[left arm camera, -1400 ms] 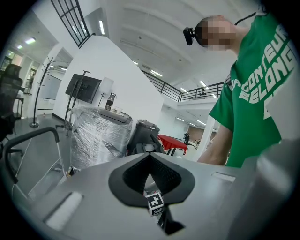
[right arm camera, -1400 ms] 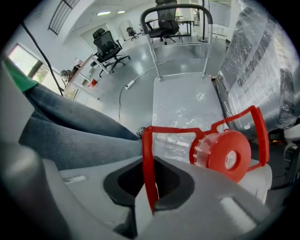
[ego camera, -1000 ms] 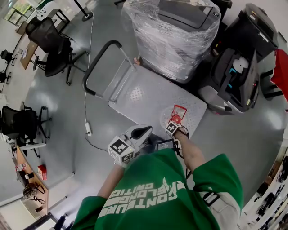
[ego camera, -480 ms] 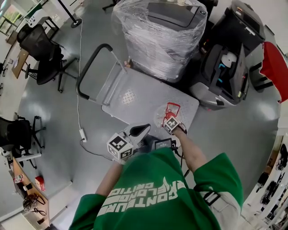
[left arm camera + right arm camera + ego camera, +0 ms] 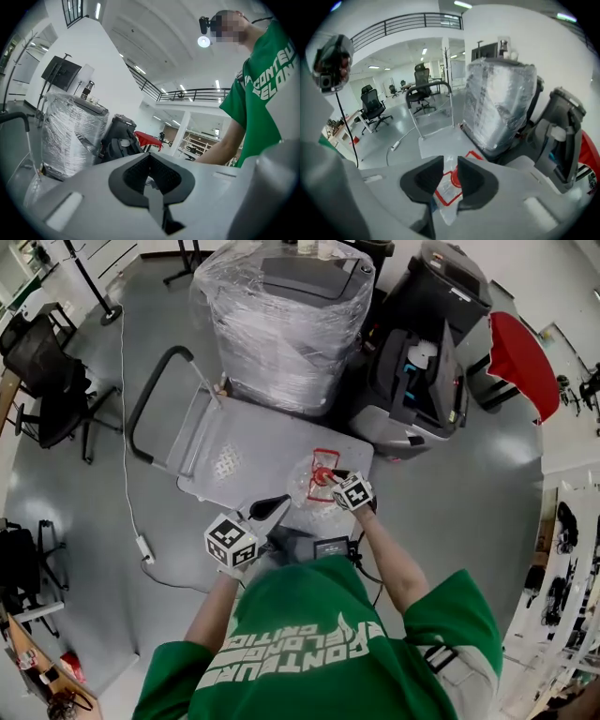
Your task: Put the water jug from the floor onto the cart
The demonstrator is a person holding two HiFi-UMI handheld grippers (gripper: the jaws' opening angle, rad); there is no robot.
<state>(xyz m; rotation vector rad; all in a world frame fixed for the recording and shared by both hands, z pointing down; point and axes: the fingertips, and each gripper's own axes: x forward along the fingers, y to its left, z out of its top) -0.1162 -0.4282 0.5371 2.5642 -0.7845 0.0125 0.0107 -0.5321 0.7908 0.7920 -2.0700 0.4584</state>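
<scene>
My left gripper (image 5: 281,502) held near level, jaws together, my right gripper (image 5: 330,476) pitched steeply down, jaws just closing partway, pads apart, gripping nothing, both forearms (image 5: 389,554) bare, extended forward

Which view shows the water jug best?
The head view: the water jug stands on the cart. The right gripper view catches only its red cap and part of its body; the left gripper view misses it.
</scene>
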